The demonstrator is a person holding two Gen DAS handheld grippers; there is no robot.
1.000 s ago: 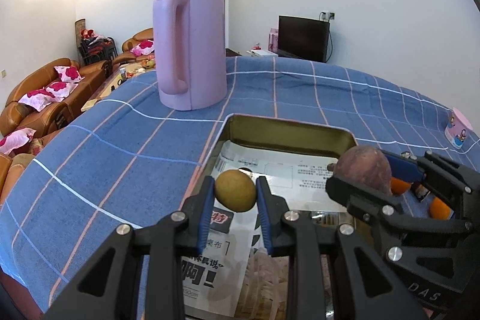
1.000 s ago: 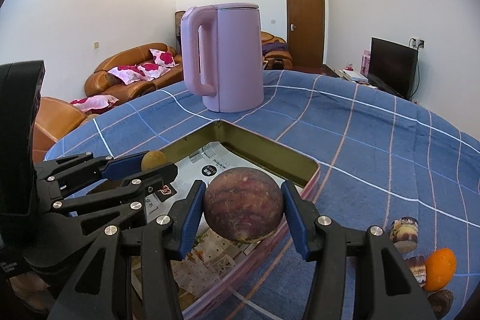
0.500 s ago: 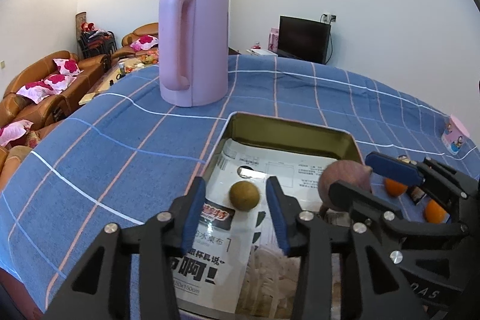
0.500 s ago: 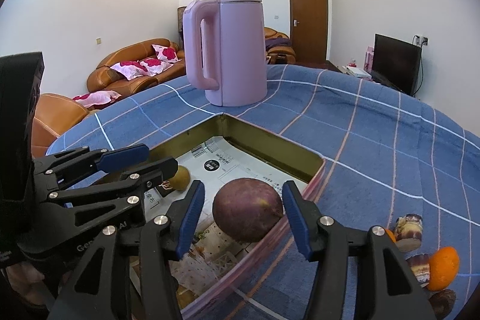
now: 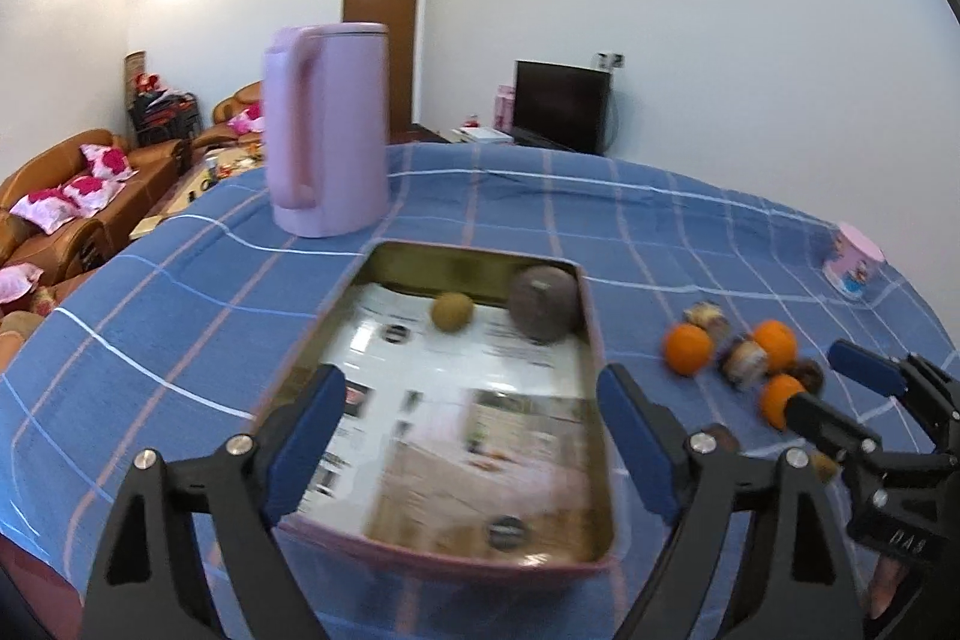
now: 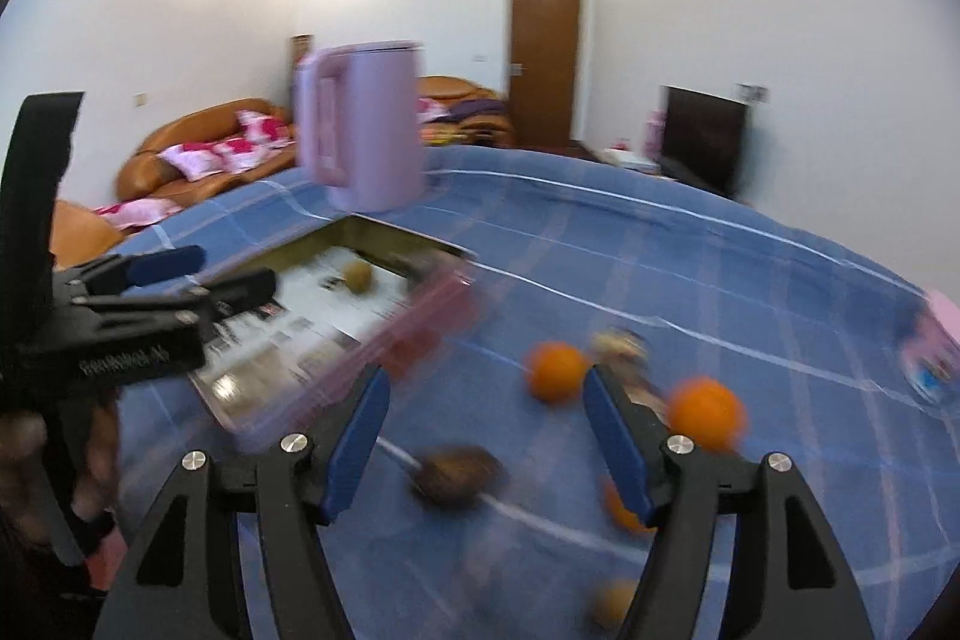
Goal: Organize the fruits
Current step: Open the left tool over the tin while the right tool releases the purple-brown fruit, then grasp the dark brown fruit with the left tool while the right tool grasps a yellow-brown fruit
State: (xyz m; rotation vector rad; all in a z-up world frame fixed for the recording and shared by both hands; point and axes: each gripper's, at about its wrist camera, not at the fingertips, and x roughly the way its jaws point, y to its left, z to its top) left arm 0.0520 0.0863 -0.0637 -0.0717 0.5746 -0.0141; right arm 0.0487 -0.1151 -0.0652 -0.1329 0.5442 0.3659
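A pink-rimmed tin tray (image 5: 591, 340) lined with printed paper sits on the blue checked tablecloth. A small yellow-green fruit (image 5: 452, 312) and a big purple-brown fruit (image 5: 542, 303) lie at its far end. My left gripper (image 5: 471, 436) is open and empty above the tray's near half. My right gripper (image 6: 483, 430) is open and empty over the cloth right of the tray (image 6: 420, 316). Oranges (image 6: 555, 363) (image 6: 705, 412), a dark brown fruit (image 6: 459, 472) and small mottled pieces (image 6: 621, 346) lie loose there. The right wrist view is blurred.
A tall pink kettle (image 5: 327, 130) stands beyond the tray. A small pink cup (image 5: 852, 262) sits at the far right of the table. Sofas and a TV stand in the room behind. The right gripper's body (image 5: 864, 418) shows at right.
Both grippers let go of their fruits, which now lie in the tray. Both opened wide and pulled back. The right gripper swung right toward the loose oranges.
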